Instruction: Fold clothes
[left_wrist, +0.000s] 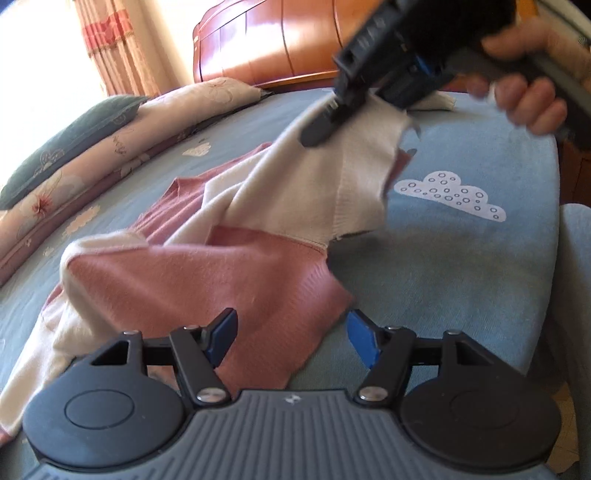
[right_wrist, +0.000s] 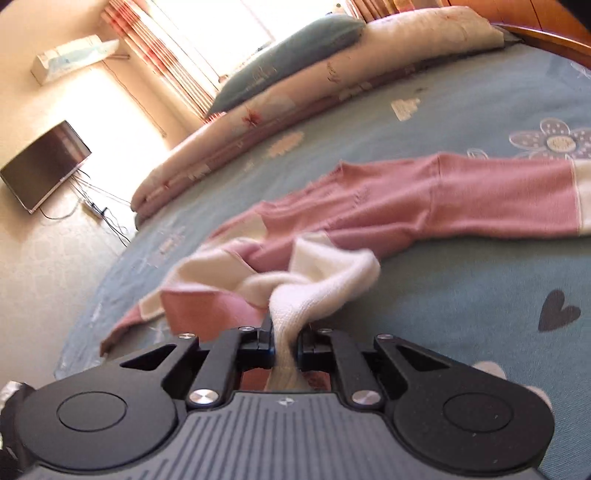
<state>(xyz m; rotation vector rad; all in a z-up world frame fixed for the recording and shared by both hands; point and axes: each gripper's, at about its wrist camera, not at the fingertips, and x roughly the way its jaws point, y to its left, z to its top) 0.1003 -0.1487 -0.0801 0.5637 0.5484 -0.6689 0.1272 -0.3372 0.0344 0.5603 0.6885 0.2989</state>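
Left gripper (left_wrist: 291, 334) is held wide over the pink hem | cream cloth is pinched in right gripper (right_wrist: 286, 341) | sweater (left_wrist: 207, 266) is spread on bed (left_wrist: 461, 258) | soft, light knit, best gripped at edges

Right gripper (right_wrist: 286, 345) clamped on a bunched cream fold of a pink-and-cream knit garment (right_wrist: 424, 210), garment sprawled across a blue patterned bedsheet (right_wrist: 461, 314), floral rolled quilt (right_wrist: 332, 85) beyond, dark flat-screen television (right_wrist: 46, 166) at left

Blue bedsheet (left_wrist: 461, 266) with cloud print (left_wrist: 448, 195), floral bolster (right_wrist: 295, 110), teal pillow (right_wrist: 288, 55), wooden headboard (left_wrist: 280, 40), curtain (left_wrist: 110, 44), television (right_wrist: 46, 164) (screen dark)
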